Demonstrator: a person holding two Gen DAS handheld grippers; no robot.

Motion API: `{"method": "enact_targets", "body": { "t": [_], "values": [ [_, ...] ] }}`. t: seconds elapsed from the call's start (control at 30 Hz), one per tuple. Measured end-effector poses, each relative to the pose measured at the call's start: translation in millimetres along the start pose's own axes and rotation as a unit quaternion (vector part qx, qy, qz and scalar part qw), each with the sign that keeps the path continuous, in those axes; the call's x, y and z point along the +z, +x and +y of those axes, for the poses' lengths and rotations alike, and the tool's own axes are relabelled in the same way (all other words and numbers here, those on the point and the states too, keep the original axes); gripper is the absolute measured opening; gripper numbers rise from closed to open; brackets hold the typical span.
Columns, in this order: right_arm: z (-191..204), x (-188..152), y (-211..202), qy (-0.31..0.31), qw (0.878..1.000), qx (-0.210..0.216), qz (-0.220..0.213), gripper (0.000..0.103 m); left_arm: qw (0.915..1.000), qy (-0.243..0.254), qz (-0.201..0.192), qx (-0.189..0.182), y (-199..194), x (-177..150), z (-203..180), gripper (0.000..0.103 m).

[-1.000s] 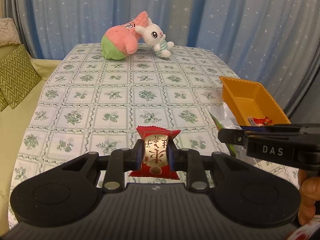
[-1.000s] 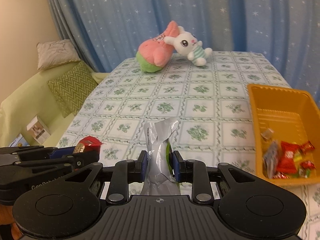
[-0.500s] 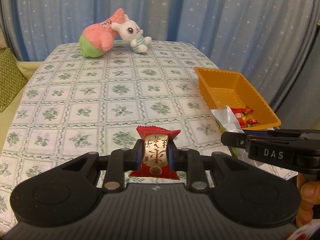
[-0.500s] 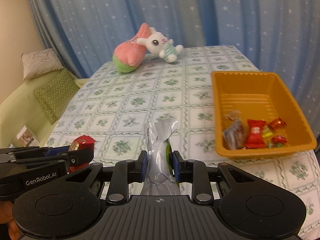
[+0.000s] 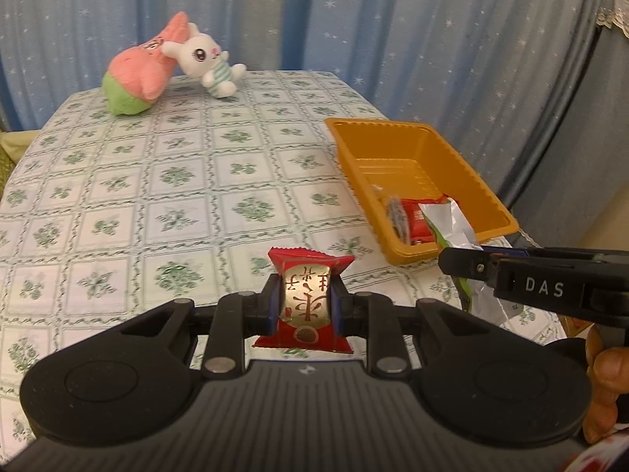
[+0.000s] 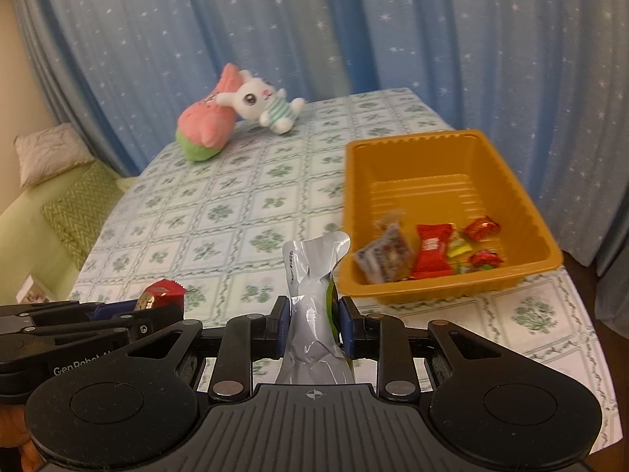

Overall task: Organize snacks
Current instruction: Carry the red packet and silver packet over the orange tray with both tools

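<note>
Snacks are pinched in both grippers above the near end of the table: the left gripper (image 5: 306, 306) has its two blue pads pressed against the sides of a red-and-gold wrapped candy (image 5: 306, 303), which stands upright between them with its crimped ends sticking out above and below, and the right gripper (image 6: 312, 324) is clamped on a crumpled silver packet (image 6: 312, 303) with a strip of green showing along its right edge, its twisted top rising above the fingers. Each gripper shows in the other's camera: the right one comes in from the right edge of the left view with the silver packet in front of it, and the left one comes in from the left edge of the right view with the red candy at its tip. Just beyond the right gripper, on the right side of the table, sits an orange tray (image 6: 507, 181); its near end holds a few more wrapped snacks (image 6: 432, 251), red ones and a clear printed bag, while its far end is bare. A green-and-white floral tablecloth (image 5: 165, 181) covers the table. At the far end a pink and green plush (image 5: 137, 74) lies with a white bunny plush (image 5: 208, 63) leaning against it, in front of a blue star-dotted curtain (image 5: 354, 19).
</note>
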State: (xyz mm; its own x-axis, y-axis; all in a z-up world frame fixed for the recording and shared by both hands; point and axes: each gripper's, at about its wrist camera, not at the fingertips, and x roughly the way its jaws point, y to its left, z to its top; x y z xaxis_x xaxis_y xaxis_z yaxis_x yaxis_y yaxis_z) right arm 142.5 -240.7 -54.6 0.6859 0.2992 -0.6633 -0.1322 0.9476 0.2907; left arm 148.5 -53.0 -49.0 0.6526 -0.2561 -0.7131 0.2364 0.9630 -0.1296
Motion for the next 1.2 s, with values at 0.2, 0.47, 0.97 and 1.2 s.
{"method": "enact_targets", "body": {
  "t": [0.2,0.47,0.97,1.2],
  "values": [
    [-23.4,5.8,-7.7,0.017,1.0,-0.018,-0.009,0.027,0.9998,0.016,0.003,-0.015,12.5,8.9,-21.7,0.022],
    [-45.2,14.9,-15.1,0.029,0.999,-0.039,-0.017,0.027,0.9988,0.031,0.005,-0.039,27.4,22.2,-49.8,0.022],
    [-88.5,34.9,-16.9,0.049,0.996,-0.065,-0.027,0.027,0.9962,0.051,0.005,-0.071,56.4,48.7,-88.7,0.022],
    [-102.8,49.2,-8.2,0.049,0.996,-0.067,-0.027,0.027,0.9955,0.055,0.004,-0.077,76.8,66.6,-100.5,0.022]
  ]
}}
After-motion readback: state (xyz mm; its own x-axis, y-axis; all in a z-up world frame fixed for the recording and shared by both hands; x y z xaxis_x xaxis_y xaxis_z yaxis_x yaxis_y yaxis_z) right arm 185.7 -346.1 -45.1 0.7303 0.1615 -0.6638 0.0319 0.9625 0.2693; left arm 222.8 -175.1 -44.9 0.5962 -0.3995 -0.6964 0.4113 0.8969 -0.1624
